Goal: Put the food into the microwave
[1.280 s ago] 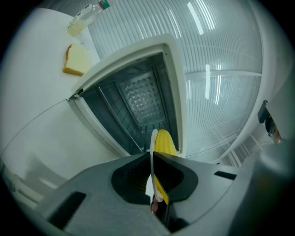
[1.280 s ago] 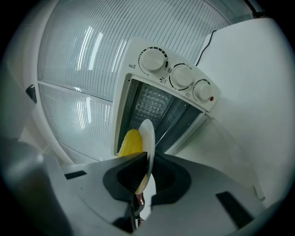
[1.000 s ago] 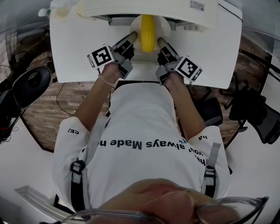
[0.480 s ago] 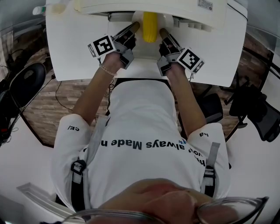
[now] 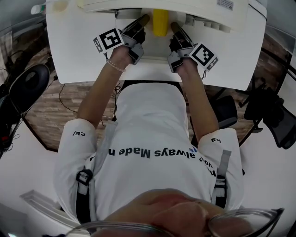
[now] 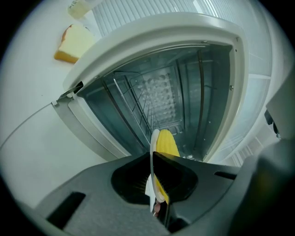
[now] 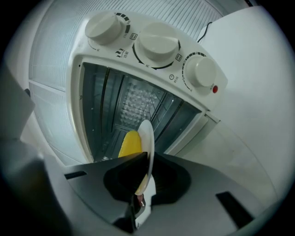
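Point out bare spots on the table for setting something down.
Free: table left of the left gripper, up to the bread slice; table right of the right gripper. Crowded: the microwave mouth, filled by both grippers, plate and corn.

From my end I see a white short-sleeved T-shirt (image 5: pixel 148 120) with dark lettering across the chest and small print on each sleeve. Black straps (image 5: pixel 82 177) with grey buckles run over both shoulders. A thin bracelet (image 5: pixel 113 65) circles the left wrist, and clear-rimmed glasses (image 5: pixel 240 221) show at the bottom edge of the head view. The left gripper (image 5: pixel 142 19) and right gripper (image 5: pixel 174 26) are dark grey moulded plastic, each carrying a white cube (image 5: pixel 109 39) with black square markers.
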`<state>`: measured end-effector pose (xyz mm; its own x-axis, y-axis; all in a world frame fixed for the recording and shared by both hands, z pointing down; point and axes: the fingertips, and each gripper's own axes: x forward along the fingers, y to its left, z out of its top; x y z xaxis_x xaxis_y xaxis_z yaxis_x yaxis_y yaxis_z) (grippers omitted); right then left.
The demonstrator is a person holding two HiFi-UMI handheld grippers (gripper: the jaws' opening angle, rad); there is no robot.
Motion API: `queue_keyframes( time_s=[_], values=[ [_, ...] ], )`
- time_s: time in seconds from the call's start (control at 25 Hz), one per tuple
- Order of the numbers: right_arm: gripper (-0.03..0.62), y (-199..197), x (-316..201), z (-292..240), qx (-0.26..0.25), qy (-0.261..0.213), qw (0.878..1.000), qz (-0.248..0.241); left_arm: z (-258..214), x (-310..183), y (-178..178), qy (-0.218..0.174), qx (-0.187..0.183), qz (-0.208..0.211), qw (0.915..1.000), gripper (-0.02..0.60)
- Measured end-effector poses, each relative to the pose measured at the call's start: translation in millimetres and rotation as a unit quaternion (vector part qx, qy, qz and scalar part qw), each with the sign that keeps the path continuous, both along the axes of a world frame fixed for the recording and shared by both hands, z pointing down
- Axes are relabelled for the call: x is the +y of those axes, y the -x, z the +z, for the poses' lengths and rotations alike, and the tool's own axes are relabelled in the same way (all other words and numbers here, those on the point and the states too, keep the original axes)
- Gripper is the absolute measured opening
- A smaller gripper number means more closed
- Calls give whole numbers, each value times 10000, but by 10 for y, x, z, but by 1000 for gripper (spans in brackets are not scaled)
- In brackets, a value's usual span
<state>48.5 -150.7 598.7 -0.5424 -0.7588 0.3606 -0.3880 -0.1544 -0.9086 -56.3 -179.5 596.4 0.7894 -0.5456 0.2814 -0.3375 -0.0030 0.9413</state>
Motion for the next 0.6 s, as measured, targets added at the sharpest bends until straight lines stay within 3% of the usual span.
queue_keyframes(
  time_s=[0.6],
  values=[
    [24, 40, -133, 65, -141, 146, 9996, 201, 27, -150, 26, -53, -191, -101, 9998, 20]
  ],
)
